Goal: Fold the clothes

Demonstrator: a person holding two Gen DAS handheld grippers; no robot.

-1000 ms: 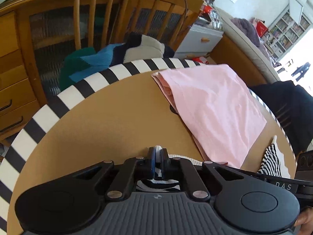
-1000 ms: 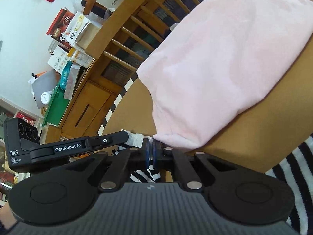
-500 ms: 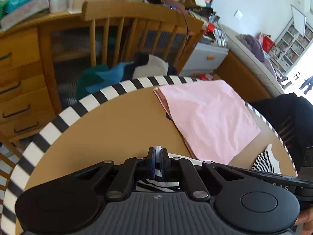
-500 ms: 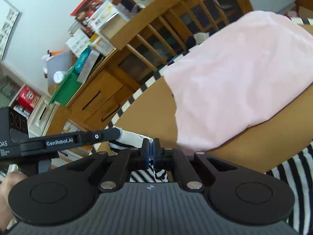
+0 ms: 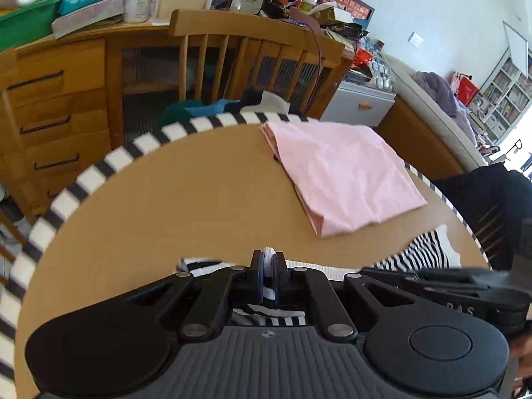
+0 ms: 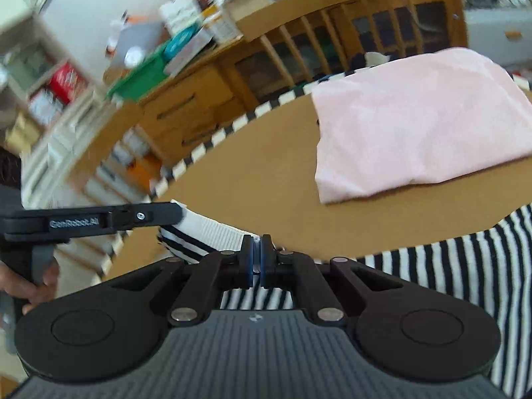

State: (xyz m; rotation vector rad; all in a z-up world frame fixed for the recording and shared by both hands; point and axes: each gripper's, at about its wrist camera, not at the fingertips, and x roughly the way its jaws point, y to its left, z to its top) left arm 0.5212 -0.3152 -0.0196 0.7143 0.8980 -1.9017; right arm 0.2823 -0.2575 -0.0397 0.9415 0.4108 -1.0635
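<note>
Striped garment (image 6: pixel 465 266): black-and-white stripes with a white ribbed band along one edge; held up over the near edge of the table, its band stretched between the two grippers, the rest trailing off toward the table's right side.

Left gripper (image 5: pixel 268 266): jaws closed tight on the white ribbed band, a fold of it standing up between the fingers; striped cloth shows below them. In the right wrist view the same gripper (image 6: pixel 176 214) comes in from the left, its tip on the end of the band, a person's hand (image 6: pixel 30 282) on its grip.

Right gripper (image 6: pixel 256 256): jaws pressed together with a thin edge of the band pinched between them, striped cloth bunched just under the fingers.

Pink garment (image 5: pixel 339 169): folded to a flat rectangle, lying on the far right part of the table, one corner at the far edge; apart from the striped garment.

Table (image 5: pixel 173 199): round, tan top, rim in black and white checks.

Wooden chair (image 5: pixel 252 63): slatted back, just beyond the table's far edge, with teal, blue and white clothes (image 5: pixel 212 108) heaped on its seat.

Wooden cabinet (image 5: pixel 56 106): behind the chair, drawers at left, its top crowded with boxes and bottles.
</note>
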